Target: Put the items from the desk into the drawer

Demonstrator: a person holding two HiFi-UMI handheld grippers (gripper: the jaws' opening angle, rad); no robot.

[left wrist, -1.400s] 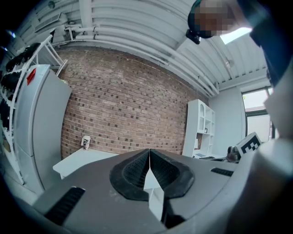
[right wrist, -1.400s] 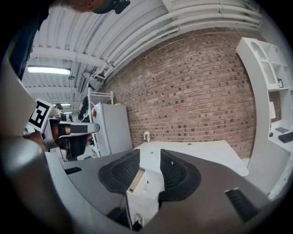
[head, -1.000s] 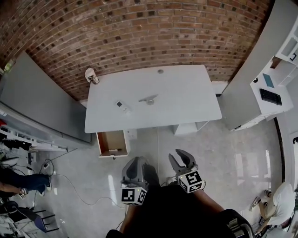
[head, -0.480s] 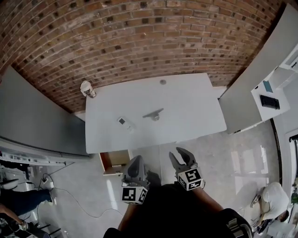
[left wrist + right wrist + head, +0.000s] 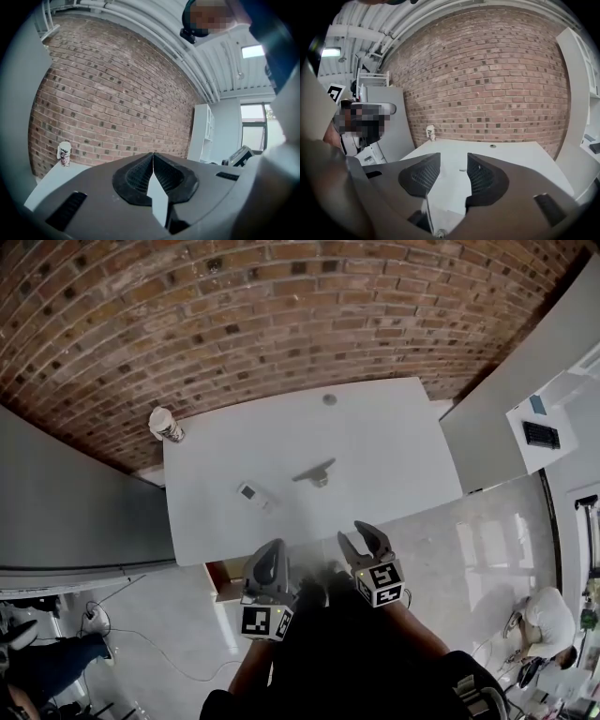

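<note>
A white desk (image 5: 375, 437) stands against the brick wall. On it lie a small white device (image 5: 249, 492) and a grey flat tool (image 5: 314, 472) near the middle, and a patterned cup (image 5: 165, 424) stands at the far left corner. The open wooden drawer (image 5: 228, 576) shows under the desk's front left edge, partly hidden. My left gripper (image 5: 272, 554) is shut and empty, at the desk's front edge. My right gripper (image 5: 365, 542) is open and empty, beside it. The cup (image 5: 63, 153) also shows in the left gripper view, and the cup (image 5: 431, 132) in the right gripper view.
A grey partition (image 5: 66, 502) stands left of the desk and a grey panel (image 5: 525, 362) to its right. A small round grommet (image 5: 329, 399) sits at the desk's back edge. Cables (image 5: 131, 638) lie on the floor at left. A white shelf with a keyboard (image 5: 542, 434) is at right.
The view has come closer to the desk. Both grippers now sit at its front edge, and the drawer has slid mostly out of sight below them. Jaw states are unchanged.
</note>
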